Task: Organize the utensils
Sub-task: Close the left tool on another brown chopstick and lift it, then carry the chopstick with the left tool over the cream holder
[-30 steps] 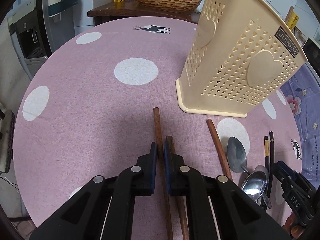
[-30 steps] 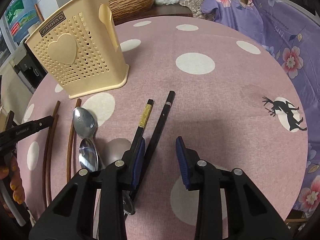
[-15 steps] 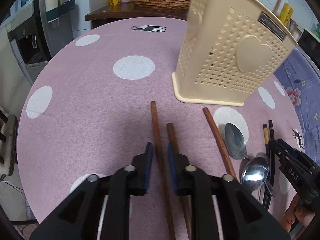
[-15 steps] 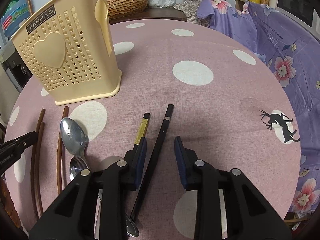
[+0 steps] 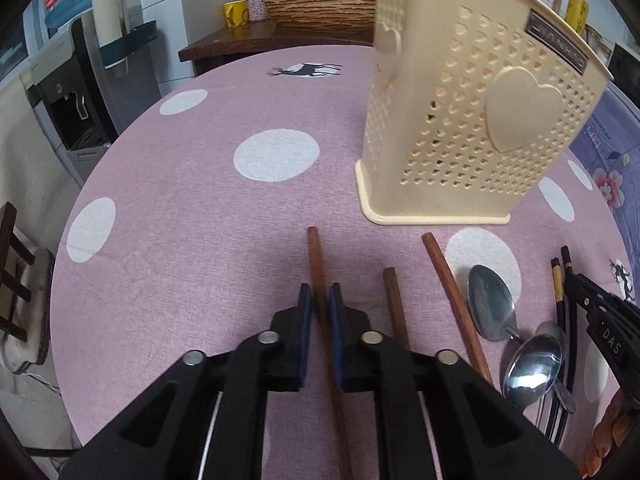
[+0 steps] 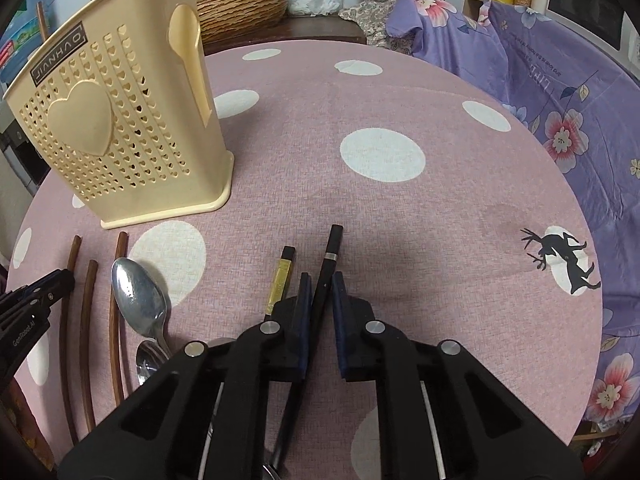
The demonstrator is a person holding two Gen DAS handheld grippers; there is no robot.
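Since a second ago the right gripper (image 6: 319, 280) has shut its fingers on the black chopstick with a silver band (image 6: 333, 242), which earlier lay loose between them. The left gripper (image 5: 319, 291) again pinches the leftmost brown wooden chopstick (image 5: 314, 254), low in the frame's centre. Both chopsticks lie on the pink white-dotted table (image 5: 192, 216). The cream perforated plastic utensil holder (image 5: 460, 128) stands at upper right; two steel spoons (image 5: 490, 300) lie at lower right.

Tablecloth (image 6: 400, 216): pink, white dots.
Wicker basket (image 5: 320, 6): behind the tablecloth.
Water dispenser (image 5: 76, 92): left of the tablecloth.
Floral sheet (image 6: 568, 112): right of it.
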